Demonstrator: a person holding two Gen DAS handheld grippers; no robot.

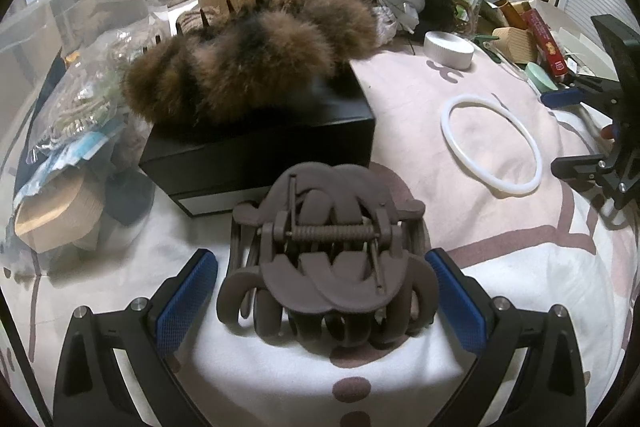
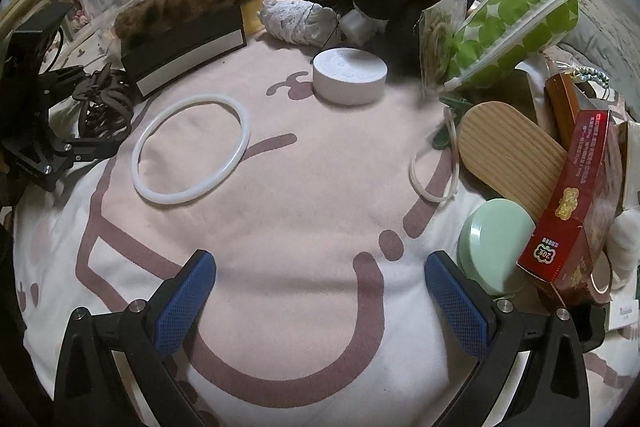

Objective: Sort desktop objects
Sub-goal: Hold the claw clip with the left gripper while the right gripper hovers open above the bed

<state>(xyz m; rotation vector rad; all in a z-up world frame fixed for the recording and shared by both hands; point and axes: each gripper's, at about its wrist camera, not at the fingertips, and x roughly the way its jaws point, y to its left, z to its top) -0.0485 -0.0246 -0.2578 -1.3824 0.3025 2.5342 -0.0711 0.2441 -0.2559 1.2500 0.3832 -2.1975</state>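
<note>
Now I should close my spread left jaws (image 1: 321, 291) squarely on the brown plastic claw hair clip (image 1: 326, 273), gripping its sides; my right jaws (image 2: 320, 291) gape empty at three o'clock.

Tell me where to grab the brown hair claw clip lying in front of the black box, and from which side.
Grip the brown claw clip across its two curved outer flanks, coming down from above with the left tool, whose open jaws already straddle it. It lies with the spring hinge facing up and the teeth toward the camera, so the smooth sides give the pads flat contact; the teeth and hinge would slip.
</note>
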